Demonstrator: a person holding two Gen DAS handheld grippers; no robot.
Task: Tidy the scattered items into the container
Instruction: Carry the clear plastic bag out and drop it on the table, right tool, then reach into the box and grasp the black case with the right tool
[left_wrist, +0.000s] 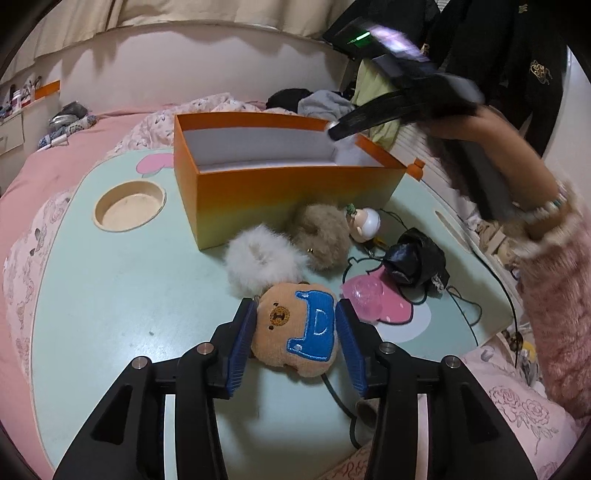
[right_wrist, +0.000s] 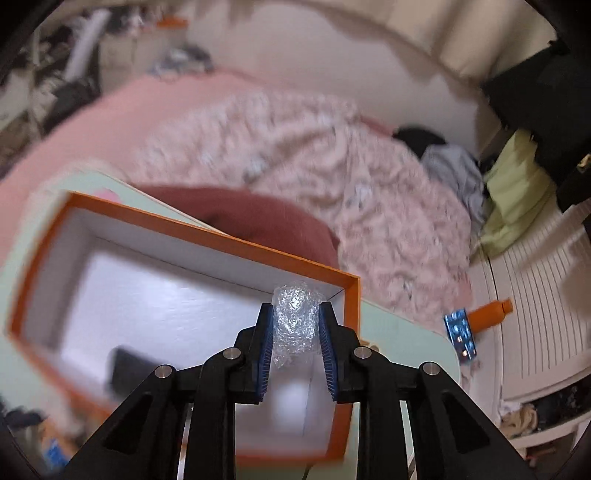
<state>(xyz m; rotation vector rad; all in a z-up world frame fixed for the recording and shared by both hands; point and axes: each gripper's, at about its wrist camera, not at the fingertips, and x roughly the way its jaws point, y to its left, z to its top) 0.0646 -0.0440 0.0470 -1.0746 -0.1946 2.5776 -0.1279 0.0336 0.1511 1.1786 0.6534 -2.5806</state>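
Two views over a pale green table (left_wrist: 110, 295) set on a pink bed (left_wrist: 55, 155), cream curtains beyond. Orange box (left_wrist: 288, 192) with white lining at the far middle, open-topped. Near it, a white fluffy ring (left_wrist: 262, 258), a tan fluffy ring (left_wrist: 325, 236), a pink plastic piece (left_wrist: 364, 295) and crumpled black wrap (left_wrist: 417, 258). Tan bear plush (left_wrist: 295, 332) with blue "D" patch, lying between the left hand-held gripper (left_wrist: 295, 343) pads, right pad seemingly just clear. Right hand-held gripper (right_wrist: 295, 336) clamped on a wad of bubble wrap (right_wrist: 295, 321), poised above the box's far right corner.
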